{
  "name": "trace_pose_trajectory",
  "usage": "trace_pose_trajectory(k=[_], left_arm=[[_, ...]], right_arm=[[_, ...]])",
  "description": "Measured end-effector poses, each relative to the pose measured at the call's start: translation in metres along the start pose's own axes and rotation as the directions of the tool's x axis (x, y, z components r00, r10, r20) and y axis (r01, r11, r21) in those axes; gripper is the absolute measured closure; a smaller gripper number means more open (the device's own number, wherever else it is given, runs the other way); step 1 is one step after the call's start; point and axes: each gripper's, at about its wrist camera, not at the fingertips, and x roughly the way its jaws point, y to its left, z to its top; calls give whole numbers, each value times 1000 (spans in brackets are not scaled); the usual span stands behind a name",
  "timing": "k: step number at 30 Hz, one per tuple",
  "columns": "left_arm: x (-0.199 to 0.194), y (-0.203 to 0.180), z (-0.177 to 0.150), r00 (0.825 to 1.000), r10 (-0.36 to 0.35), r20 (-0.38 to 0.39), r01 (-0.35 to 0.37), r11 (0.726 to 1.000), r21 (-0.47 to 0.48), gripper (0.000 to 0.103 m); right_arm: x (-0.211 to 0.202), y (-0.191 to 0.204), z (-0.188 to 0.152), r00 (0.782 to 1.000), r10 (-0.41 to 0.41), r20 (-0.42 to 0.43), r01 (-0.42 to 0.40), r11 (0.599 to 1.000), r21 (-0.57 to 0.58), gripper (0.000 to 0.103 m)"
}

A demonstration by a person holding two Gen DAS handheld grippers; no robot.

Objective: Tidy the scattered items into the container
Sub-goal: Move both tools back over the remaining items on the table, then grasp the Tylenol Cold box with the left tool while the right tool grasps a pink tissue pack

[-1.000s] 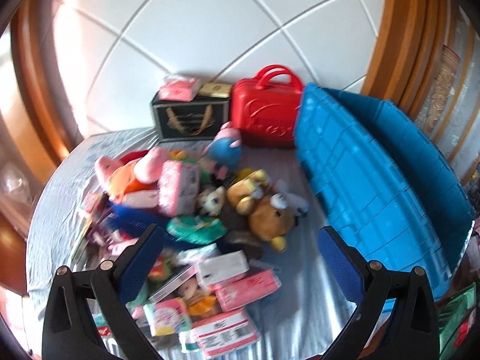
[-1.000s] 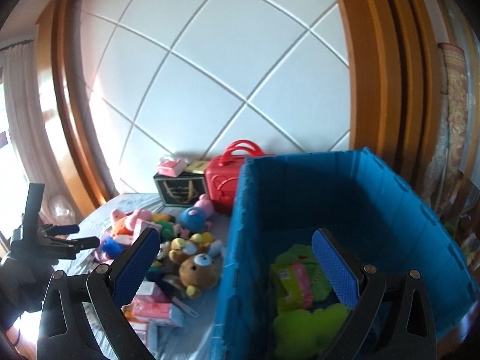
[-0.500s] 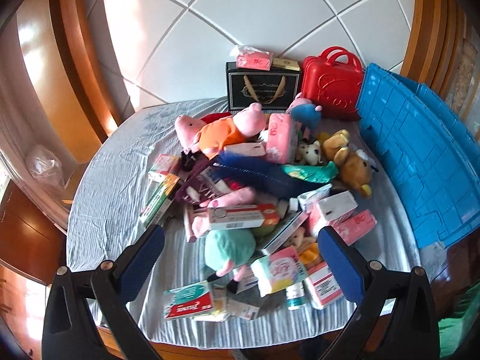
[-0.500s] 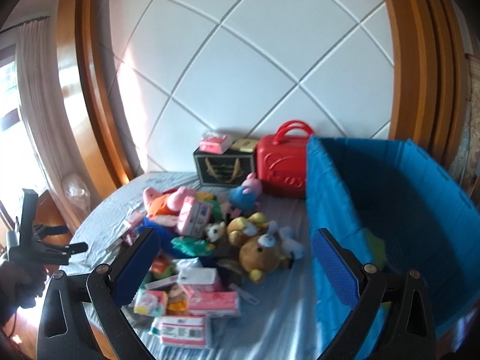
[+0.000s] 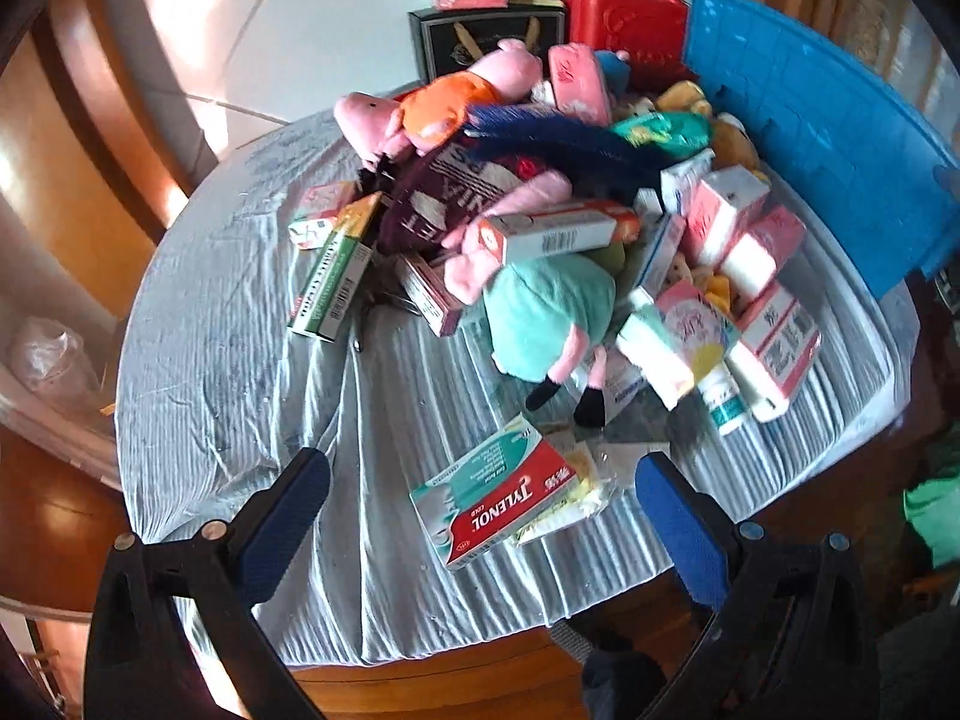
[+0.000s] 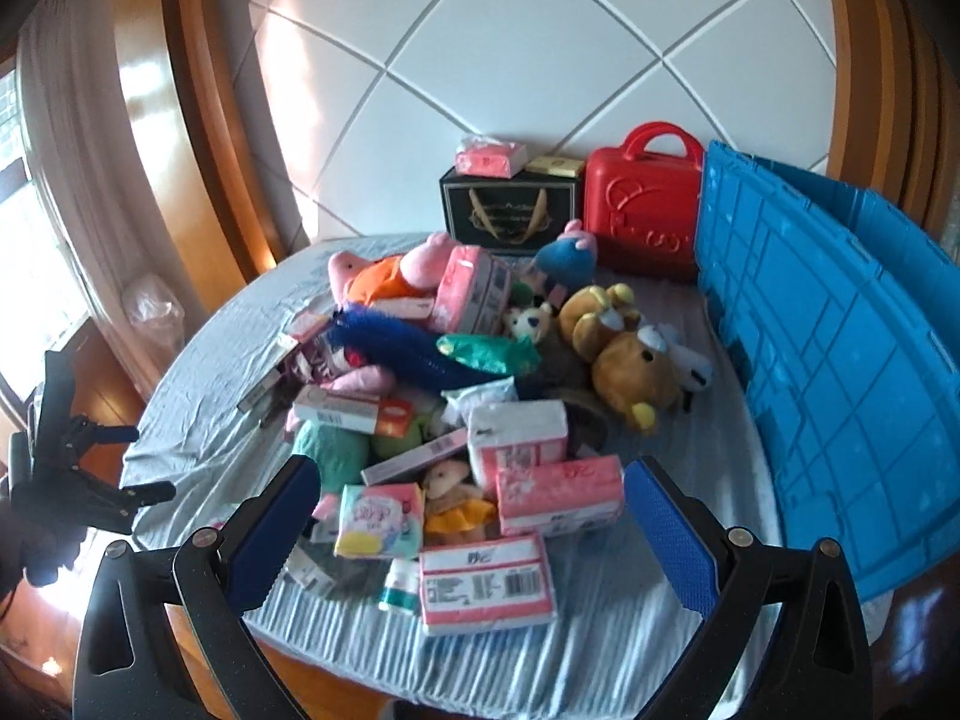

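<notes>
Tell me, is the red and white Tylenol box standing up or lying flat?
Lying flat. The Tylenol box rests on its broad face on the grey cloth, label facing up.

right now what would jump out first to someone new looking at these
A jumbled heap of plush toys and pink tissue packs fills the middle of the round table under a wrinkled grey cloth. Along its right edge stands the big bright blue plastic crate. At the back, against the white wall, sits a glossy red plastic suitcase.
</notes>
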Motion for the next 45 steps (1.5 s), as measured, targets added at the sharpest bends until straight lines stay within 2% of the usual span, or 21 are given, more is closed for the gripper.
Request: trace_pose_trajectory(k=[3,8,13,17,21,22,23,29,37,40,43,45], left_arm=[[28,9,-13,998,-54,-22,56,994,92,0],[73,28,-23,989,-134,-65,143,980,141,0],[108,27,-35,975,-188,-119,211,953,217,1],[127,19,-43,969,-195,-150,230,933,276,2],[143,15,-42,968,-196,-159,232,939,254,11],[145,15,-41,968,-195,-157,229,942,244,21],[147,15,-40,969,-194,-153,225,948,227,27],[144,18,-38,973,-199,-116,213,970,119,28],[118,18,-41,982,-183,-43,185,980,71,30],[111,20,-44,984,-175,-28,176,983,57,30],[103,25,-45,985,-170,-7,170,984,45,30],[96,31,-46,986,-167,8,167,985,37,30]], right_arm=[[18,9,-27,998,-27,-56,29,999,36,0],[44,21,-63,989,-61,-135,70,995,64,0],[71,30,-88,976,-80,-203,95,993,64,0],[93,34,-101,967,-89,-238,107,992,67,0],[110,35,-109,960,-95,-264,120,990,79,0],[113,34,-111,959,-96,-268,123,989,85,0],[116,33,-112,957,-96,-274,125,988,92,0],[131,29,-117,948,-95,-303,135,984,113,0],[149,19,-124,936,-135,-324,181,977,113,0],[162,16,-126,924,-158,-349,201,976,89,0],[164,10,-128,919,-141,-368,211,965,156,0],[161,3,-128,924,-107,-366,212,942,260,0]])
